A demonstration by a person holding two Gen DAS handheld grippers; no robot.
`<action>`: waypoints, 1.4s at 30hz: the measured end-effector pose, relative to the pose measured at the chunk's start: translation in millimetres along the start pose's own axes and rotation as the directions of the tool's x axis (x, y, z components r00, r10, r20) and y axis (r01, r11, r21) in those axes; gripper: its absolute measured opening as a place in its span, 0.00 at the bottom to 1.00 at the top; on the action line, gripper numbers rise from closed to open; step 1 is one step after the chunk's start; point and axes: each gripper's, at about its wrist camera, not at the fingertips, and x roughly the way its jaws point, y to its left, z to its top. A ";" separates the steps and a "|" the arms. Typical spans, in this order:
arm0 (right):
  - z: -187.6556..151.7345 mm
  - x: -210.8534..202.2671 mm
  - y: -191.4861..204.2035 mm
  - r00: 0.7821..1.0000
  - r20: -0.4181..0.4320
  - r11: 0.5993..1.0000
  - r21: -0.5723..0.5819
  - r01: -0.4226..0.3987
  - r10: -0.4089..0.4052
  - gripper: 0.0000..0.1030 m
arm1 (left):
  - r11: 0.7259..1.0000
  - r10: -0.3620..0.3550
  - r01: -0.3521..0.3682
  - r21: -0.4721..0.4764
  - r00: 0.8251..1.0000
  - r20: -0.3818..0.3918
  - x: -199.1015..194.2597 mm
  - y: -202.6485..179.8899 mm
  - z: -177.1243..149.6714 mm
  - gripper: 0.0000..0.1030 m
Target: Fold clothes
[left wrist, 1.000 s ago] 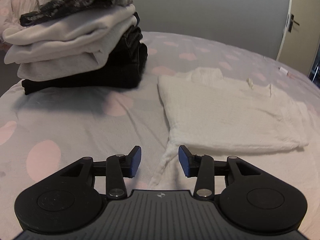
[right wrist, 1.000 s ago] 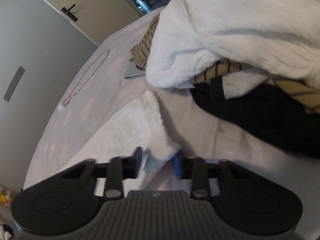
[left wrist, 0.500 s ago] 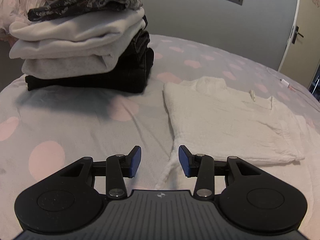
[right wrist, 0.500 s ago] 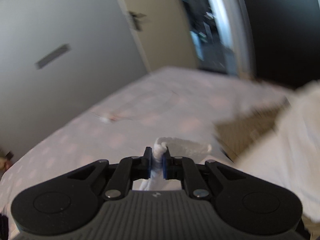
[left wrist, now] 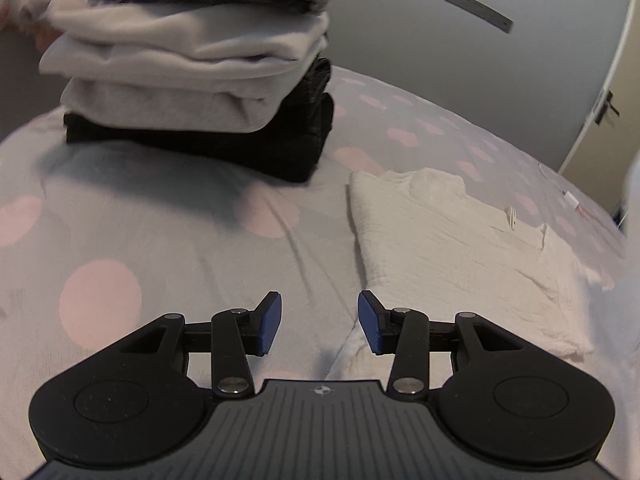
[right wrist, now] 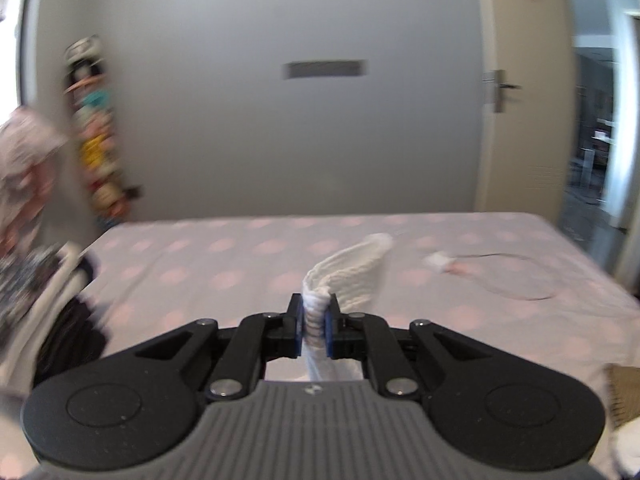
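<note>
Right gripper (right wrist: pixel 314 326) is pinching a bunched corner of the white textured cotton garment (left wrist: pixel 460 256) — left gripper (left wrist: pixel 319 322) is hovering, jaws wide, over the pink-dotted grey bed (left wrist: pixel 160 248).

Pink-dotted grey bedsheet (left wrist: pixel 168 240), white garment (left wrist: pixel 460 248)

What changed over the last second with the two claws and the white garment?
The right claw closed on an edge of the white garment and lifted it, swinging up from the clothes pile toward the wall. The left claw stayed open, empty, edging toward the folded stack.
</note>
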 end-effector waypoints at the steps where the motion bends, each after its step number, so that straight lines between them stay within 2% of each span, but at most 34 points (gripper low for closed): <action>1: -11.4 4.7 16.1 1.000 -0.013 0.999 -0.018 -0.029 0.029 0.11 | 1.000 0.000 0.000 -0.018 1.000 -0.005 0.2 3.3 0.7 0.48; 5: -74.8 27.8 73.0 0.984 -0.112 0.988 -0.060 -0.144 0.136 0.11 | 0.998 -0.004 0.003 -0.070 1.000 -0.020 2.2 12.3 3.0 0.48; 9: -143.2 68.2 106.5 0.947 -0.268 0.978 -0.063 -0.200 0.176 0.11 | 0.998 -0.029 0.027 -0.059 0.999 -0.039 5.1 11.1 3.0 0.48; 12: -179.9 75.8 124.2 0.916 -0.354 0.968 -0.089 -0.236 0.191 0.12 | 0.998 -0.042 0.040 -0.047 0.998 -0.050 7.1 9.5 2.2 0.48; 15: -197.5 76.8 127.2 0.883 -0.409 0.953 -0.092 -0.289 0.229 0.19 | 0.997 -0.041 0.038 -0.060 0.997 -0.058 10.8 10.2 2.6 0.50; 16: -198.0 74.3 125.0 0.878 -0.415 0.951 -0.087 -0.297 0.236 0.26 | 0.998 -0.042 0.038 -0.059 0.997 -0.063 11.9 9.9 2.2 0.51; 17: -197.6 72.0 122.4 0.876 -0.417 0.949 -0.083 -0.303 0.243 0.32 | 0.998 -0.042 0.038 -0.054 0.997 -0.068 13.0 9.2 1.5 0.51; 19: -192.4 69.1 115.2 0.883 -0.401 0.950 -0.081 -0.301 0.245 0.35 | 0.999 -0.037 0.034 -0.042 0.996 -0.079 14.1 7.2 0.0 0.51; 22: -175.6 68.8 94.8 0.907 -0.369 0.961 -0.104 -0.257 0.202 0.36 | 0.999 -0.029 0.026 -0.033 0.996 -0.087 13.9 5.2 -0.6 0.51; 25: -157.7 75.5 62.3 0.931 -0.346 0.983 -0.097 -0.155 0.112 0.36 | 0.999 -0.016 0.013 -0.029 0.995 -0.094 13.8 4.9 -0.5 0.53; 27: -149.1 81.9 37.4 0.938 -0.342 0.994 -0.070 -0.082 0.053 0.36 | 1.000 -0.006 0.003 -0.022 0.995 -0.102 15.0 4.8 -1.6 0.53; 33: -130.9 107.5 -31.3 0.938 -0.322 0.992 -0.069 0.110 -0.126 0.36 | 0.999 0.034 -0.033 0.012 0.990 -0.137 26.0 4.5 -7.2 0.53; 36: -127.1 120.6 -69.4 0.932 -0.323 0.985 -0.004 0.171 -0.163 0.36 | 0.998 0.047 -0.043 0.036 0.990 -0.130 31.0 2.5 -7.9 0.53; 42: -138.3 154.2 -123.1 0.922 -0.350 0.968 0.125 0.219 -0.163 0.36 | 0.993 0.064 -0.054 0.102 0.993 -0.096 39.7 -1.8 -9.9 0.55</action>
